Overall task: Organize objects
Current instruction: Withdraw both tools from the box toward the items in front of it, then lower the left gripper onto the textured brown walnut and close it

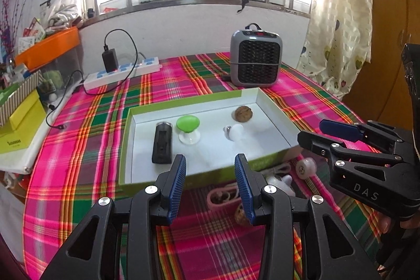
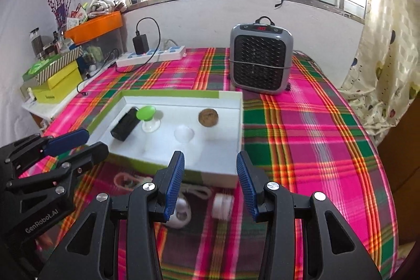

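A shallow white box with green sides (image 1: 273, 106) (image 2: 237, 122) lies on the plaid tablecloth. In it are a black device (image 1: 162, 143) (image 2: 125, 127), a green-topped suction knob (image 1: 187, 123) (image 2: 146, 113), a white bulb (image 1: 234, 132) (image 2: 183, 134) and a walnut (image 1: 243, 113) (image 2: 208, 117). In front of the box lie a pink cable loop (image 1: 223, 197), a white toy (image 1: 282, 183) (image 2: 181, 211), a white spool (image 1: 305, 167) (image 2: 222, 206) and another walnut (image 1: 241, 214). My left gripper (image 1: 210, 185) is open and empty above these. My right gripper (image 2: 210, 183) is open and empty.
A grey heater (image 1: 256, 58) (image 2: 261, 59) stands behind the box. A white power strip with a black charger (image 1: 120, 71) (image 2: 151, 54) lies at the back left. Yellow and striped boxes (image 1: 18, 117) (image 2: 56, 82) and an orange bin (image 1: 50, 46) crowd the left edge.
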Demonstrator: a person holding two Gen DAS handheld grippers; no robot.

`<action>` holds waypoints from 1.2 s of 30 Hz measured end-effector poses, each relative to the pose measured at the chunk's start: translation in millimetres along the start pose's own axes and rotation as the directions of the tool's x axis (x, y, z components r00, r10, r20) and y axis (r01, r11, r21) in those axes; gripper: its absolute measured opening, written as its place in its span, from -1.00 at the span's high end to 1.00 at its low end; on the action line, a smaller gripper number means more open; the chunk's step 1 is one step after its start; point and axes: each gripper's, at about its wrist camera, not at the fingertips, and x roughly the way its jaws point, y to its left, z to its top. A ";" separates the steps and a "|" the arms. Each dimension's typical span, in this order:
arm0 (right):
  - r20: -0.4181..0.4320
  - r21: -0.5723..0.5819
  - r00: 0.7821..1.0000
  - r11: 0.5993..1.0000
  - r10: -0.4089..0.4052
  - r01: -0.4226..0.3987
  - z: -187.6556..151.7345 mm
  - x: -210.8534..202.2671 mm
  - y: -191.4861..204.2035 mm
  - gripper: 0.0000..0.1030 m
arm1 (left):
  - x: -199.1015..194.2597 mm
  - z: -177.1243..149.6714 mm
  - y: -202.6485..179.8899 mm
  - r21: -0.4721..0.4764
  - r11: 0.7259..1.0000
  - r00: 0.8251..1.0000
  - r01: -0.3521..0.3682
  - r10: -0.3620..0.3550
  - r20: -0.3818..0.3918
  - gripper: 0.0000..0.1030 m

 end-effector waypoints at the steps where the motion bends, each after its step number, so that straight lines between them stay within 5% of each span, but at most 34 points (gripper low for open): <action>1: 0.000 -0.002 1.000 1.000 -0.012 0.012 -2.9 -1.5 -0.9 0.17 | -0.7 -2.7 -1.2 0.001 1.000 1.000 0.008 -0.008 -0.004 0.29; 20: -0.047 0.079 0.999 0.997 -0.024 0.028 -42.5 -7.7 -31.8 -0.01 | 0.6 -38.2 -12.6 -0.003 0.990 0.986 0.142 -0.142 -0.092 0.29; 36: -0.068 0.092 0.998 0.996 0.001 0.005 -52.5 -5.2 -41.9 -0.02 | 26.5 -43.9 -23.9 -0.002 0.993 0.981 0.114 -0.113 -0.160 0.28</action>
